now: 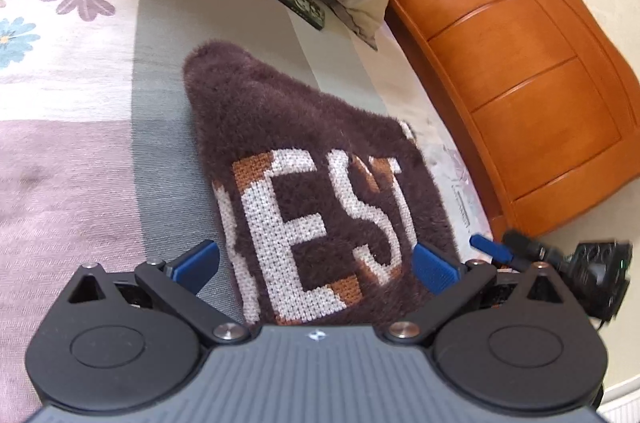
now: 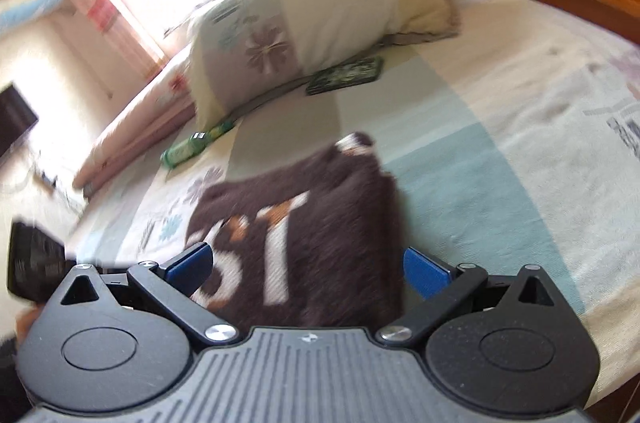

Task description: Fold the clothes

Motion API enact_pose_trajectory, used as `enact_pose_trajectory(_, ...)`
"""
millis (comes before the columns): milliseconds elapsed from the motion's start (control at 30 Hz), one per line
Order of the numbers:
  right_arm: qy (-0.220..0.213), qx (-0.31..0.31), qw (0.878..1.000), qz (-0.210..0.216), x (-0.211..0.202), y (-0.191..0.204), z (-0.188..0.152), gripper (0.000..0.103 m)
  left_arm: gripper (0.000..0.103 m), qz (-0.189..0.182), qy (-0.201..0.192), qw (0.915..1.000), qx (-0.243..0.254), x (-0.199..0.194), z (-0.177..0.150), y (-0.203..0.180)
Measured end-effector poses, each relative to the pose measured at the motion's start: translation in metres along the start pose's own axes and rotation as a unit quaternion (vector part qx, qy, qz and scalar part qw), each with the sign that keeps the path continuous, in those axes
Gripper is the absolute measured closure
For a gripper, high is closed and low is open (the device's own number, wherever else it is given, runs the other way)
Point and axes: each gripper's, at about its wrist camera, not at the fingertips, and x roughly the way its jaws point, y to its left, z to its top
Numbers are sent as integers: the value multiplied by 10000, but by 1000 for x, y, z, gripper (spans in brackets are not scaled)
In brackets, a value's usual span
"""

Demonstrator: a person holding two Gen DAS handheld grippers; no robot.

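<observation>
Sweater of fuzzy dark-brown knit with white and orange block letters [image 1: 320, 207] lies folded on the bed, at lower centre of both views, between the spread, empty jaws of the left gripper [image 1: 316, 265] and the right gripper [image 2: 306, 265]. It looks soft, thick and light, likely to sag and spring open; a pinch through all layers at a folded edge seems safest. Around it spreads the flowered pastel bedsheet [image 1: 80, 83], a soft, yielding surface. At upper frame sit a floral pillow [image 2: 320, 11] and an orange wooden headboard [image 1: 520, 63].
</observation>
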Motion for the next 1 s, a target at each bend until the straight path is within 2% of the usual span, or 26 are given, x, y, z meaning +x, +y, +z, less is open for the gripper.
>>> enact_pose_trajectory(233,715,397,9952,535,28,-32,15,0,1,-9,204,9998,-74,11,2,0)
enact_pose_trajectory(400,1037,490,9917,573,50,-45,13,0,1,-45,336,9991,-241,21,1,6)
enact_pose_trajectory(600,1073,863,9860,942,56,-63,3,0,1,-160,610,9962,-604,39,1,15)
enact_pose_trajectory(833,1122,1191,9765,1401,50,-78,-5,0,1,-80,525,9965,-641,43,8,6)
enact_pose_trajectory(1000,1174,1319,9731,1477,58,-86,-7,0,1,-34,506,9961,-726,46,10,2)
